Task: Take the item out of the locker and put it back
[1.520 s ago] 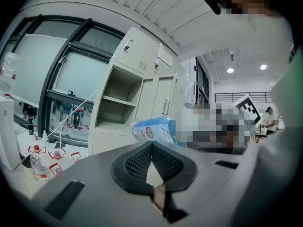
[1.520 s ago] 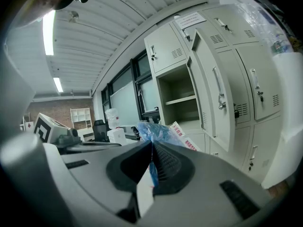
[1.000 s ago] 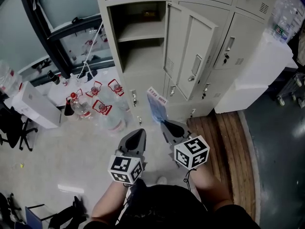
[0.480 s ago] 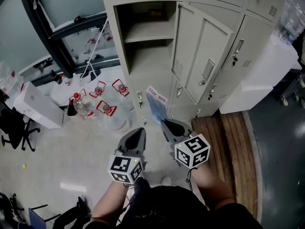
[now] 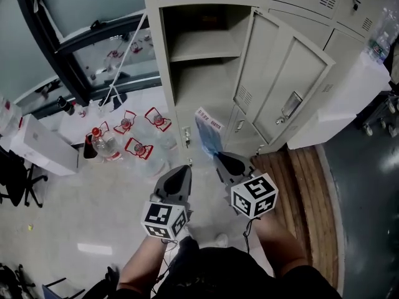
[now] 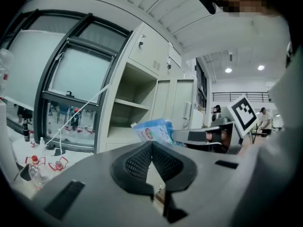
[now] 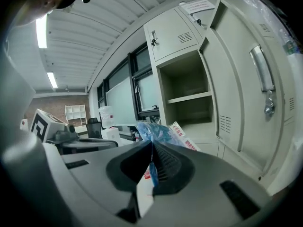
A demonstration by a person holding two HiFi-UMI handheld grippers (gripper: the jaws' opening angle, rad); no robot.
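Grey locker (image 5: 168, 73), its door (image 5: 283, 83) standing open at the right. Left gripper (image 5: 185, 168), jaws pressed together with nothing between them. Just beside it, right gripper (image 5: 218, 156) pinching the edge of a blue plastic packet (image 5: 207, 139), held outside the open compartment.

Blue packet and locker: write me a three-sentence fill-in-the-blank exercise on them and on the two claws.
1. The right claw is shut on a ___ packet.
2. The left claw is shut and holds ___.
3. The locker door stands ___.

Missing words: blue; nothing; open.
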